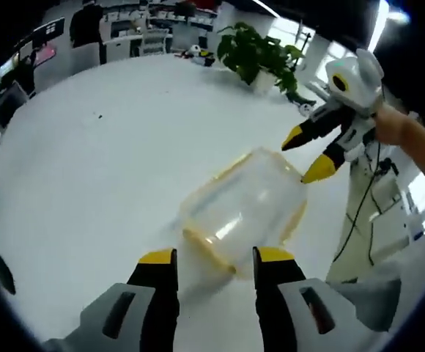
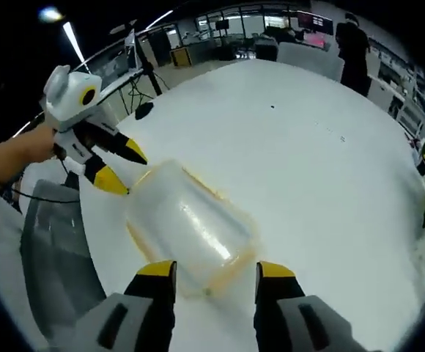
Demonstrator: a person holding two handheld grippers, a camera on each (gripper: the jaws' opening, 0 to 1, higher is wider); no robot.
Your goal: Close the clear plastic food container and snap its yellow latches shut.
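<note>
My left gripper (image 1: 214,257) has jaws apart, nothing between them, yellow tips just short of the near end of the clear container (image 1: 243,213). My right gripper (image 2: 216,270) is the same: jaws spread, empty, tips right at the container's (image 2: 190,227) other end. In the left gripper view the right gripper (image 1: 309,154) comes in from the far right, held by a hand (image 1: 392,125), yellow tips splayed, one at the container's far corner. In the right gripper view the left gripper (image 2: 119,166) sits at far left, tips open beside the box. Container lies on the white table (image 1: 110,161), lid on, yellow trim along the rim; latch state too blurred to call. Potted plant (image 1: 260,55) at the table's far edge.
</note>
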